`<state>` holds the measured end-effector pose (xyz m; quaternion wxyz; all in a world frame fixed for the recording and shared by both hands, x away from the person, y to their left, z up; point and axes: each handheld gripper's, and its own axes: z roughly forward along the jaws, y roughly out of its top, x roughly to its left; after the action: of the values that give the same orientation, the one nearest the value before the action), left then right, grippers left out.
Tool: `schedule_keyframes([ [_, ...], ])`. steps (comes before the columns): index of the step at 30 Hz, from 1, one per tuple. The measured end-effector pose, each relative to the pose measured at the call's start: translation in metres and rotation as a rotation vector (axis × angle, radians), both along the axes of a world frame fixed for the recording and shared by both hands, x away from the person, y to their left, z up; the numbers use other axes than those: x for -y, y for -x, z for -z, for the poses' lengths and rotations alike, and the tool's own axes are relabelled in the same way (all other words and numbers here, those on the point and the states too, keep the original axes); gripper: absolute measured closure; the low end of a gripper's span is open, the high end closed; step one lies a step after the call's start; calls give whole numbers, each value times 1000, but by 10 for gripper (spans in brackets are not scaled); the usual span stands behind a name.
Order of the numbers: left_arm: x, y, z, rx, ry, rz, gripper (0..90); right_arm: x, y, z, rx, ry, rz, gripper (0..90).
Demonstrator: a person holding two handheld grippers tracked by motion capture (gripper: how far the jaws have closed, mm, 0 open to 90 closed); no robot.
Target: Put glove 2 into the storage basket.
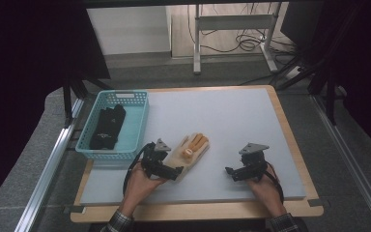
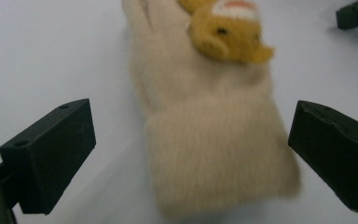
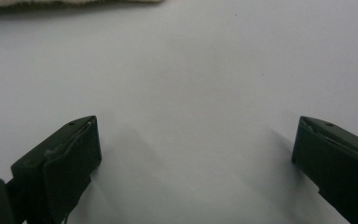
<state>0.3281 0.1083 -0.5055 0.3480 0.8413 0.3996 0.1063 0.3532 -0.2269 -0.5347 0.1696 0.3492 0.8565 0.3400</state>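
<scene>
Cream knitted glove with orange fingers (image 2: 214, 135) lies flat on the pale grey table mat (image 1: 232, 125), cuff toward me, between the jaws of my left gripper (image 2: 191, 154). Jaws spread wide, either side of the cuff, gripping nothing. My right gripper (image 3: 196, 154), well apart to the right, gapes wide over bare mat.

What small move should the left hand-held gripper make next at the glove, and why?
Probably ease the left hand-held gripper forward and close on the cuff of the beige glove. Its jaws stand open on either side of the cuff, not touching it yet.
</scene>
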Motion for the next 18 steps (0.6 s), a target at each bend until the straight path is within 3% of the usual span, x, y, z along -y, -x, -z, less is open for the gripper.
schedule_keyframes([
  [8,32,-29,13,-58,-59,-4,12,0,0,0,2,1,-3,12],
  [14,45,-34,22,-94,-119,3,67,0,0,0,2,0,-3,13],
  [15,47,-33,23,-78,-141,4,80,0,0,0,2,0,-3,13],
  [18,48,-30,20,-76,-147,11,172,0,0,0,2,0,-3,13],
])
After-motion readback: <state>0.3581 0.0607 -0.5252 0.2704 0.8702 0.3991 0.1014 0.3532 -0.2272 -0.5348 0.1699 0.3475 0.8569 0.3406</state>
